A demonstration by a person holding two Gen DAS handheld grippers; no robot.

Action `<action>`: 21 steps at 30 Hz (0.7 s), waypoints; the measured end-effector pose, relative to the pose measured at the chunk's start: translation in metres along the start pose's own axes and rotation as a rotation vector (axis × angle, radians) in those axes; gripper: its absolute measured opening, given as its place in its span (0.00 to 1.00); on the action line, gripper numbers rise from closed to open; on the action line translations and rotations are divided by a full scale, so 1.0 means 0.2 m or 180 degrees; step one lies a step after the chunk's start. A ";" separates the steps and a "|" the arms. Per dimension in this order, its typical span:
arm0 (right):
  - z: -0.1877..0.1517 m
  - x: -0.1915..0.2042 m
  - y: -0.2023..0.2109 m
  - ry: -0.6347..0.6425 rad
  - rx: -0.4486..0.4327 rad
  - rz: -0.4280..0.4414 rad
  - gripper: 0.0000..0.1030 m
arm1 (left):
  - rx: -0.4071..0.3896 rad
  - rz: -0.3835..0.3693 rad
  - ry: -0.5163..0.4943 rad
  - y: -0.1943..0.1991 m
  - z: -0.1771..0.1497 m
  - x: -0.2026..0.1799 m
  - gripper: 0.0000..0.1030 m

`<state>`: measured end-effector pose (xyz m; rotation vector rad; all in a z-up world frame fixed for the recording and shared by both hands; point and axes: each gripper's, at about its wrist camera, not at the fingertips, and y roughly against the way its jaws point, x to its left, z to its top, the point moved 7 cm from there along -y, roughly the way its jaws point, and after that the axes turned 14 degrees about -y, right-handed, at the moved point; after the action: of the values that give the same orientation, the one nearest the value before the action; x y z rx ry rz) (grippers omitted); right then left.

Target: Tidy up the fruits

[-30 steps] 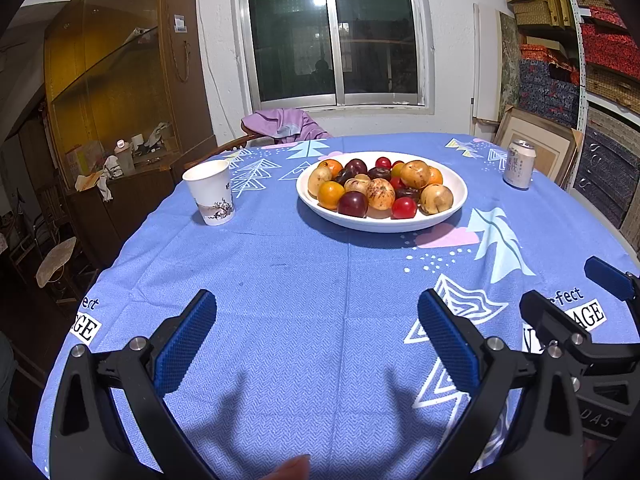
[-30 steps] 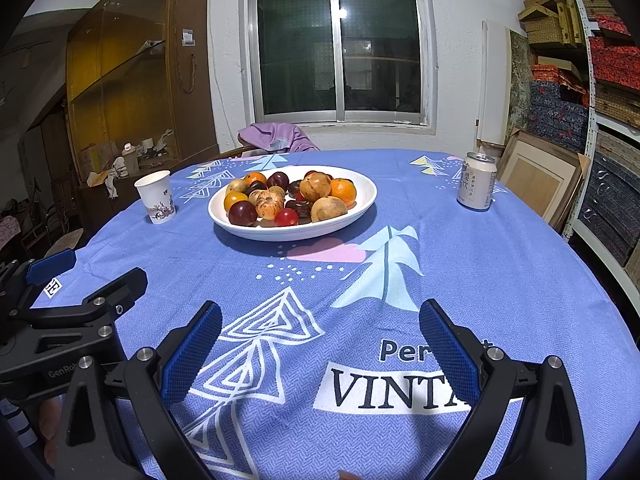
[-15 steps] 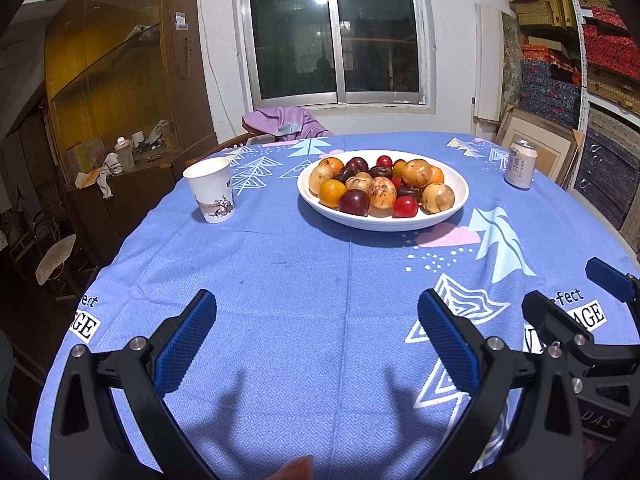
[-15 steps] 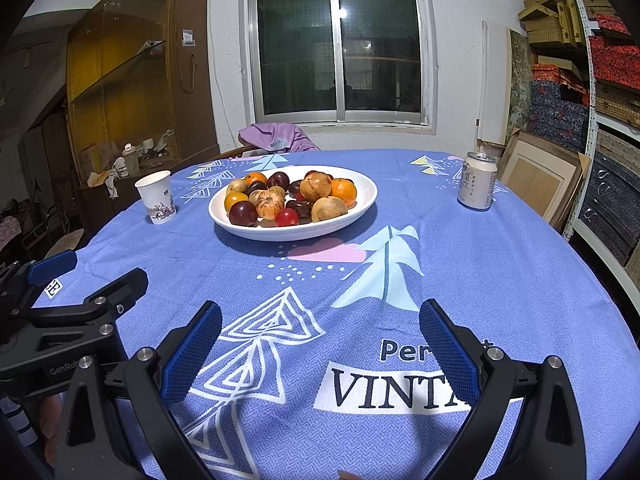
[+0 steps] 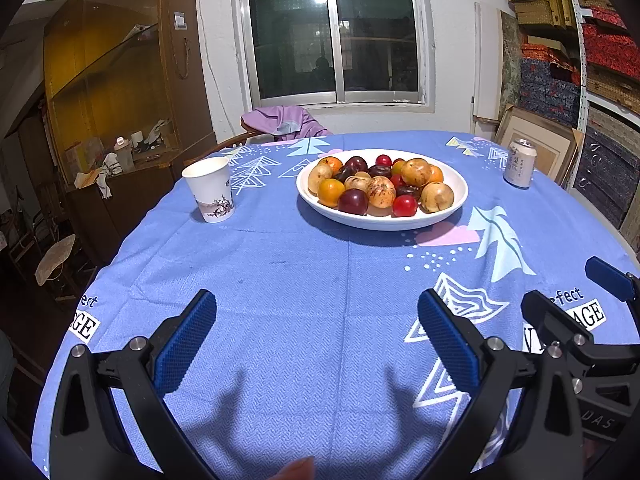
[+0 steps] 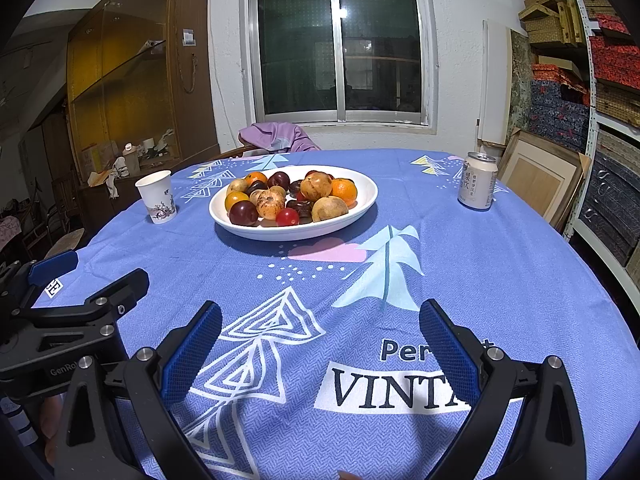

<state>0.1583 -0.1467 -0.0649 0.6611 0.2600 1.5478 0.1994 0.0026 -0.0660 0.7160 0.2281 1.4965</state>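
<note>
Fruits [image 5: 380, 186]: all heaped in the plate [image 5: 456, 200] mid-table, none loose. My left gripper [image 5: 316, 336] and right gripper [image 6: 320, 344]: spread, empty, near edge. Change over the last second: slight drift only; sorting stands unaltered.

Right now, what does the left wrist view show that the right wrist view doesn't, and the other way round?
Only the left wrist view shows the left hand-held gripper head-on, open over bare cloth, with the right one at its right edge. Only the right wrist view shows the right hand-held gripper head-on, open above the VINTAGE print, with the left one at its left edge. Both show the white plate of fruit, the paper cup, the drink can and the blue tablecloth.
</note>
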 end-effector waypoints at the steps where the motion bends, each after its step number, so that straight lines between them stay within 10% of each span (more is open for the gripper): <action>1: 0.00 0.00 0.00 0.0000 0.0000 0.0001 0.97 | -0.0001 0.0001 0.0000 0.00 0.00 0.00 0.96; 21: 0.00 0.01 0.00 0.0003 -0.0005 0.0005 0.97 | 0.0008 -0.0021 -0.0004 0.00 0.00 -0.01 0.96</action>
<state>0.1586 -0.1455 -0.0649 0.6596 0.2590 1.5497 0.1995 0.0010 -0.0662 0.7174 0.2313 1.4896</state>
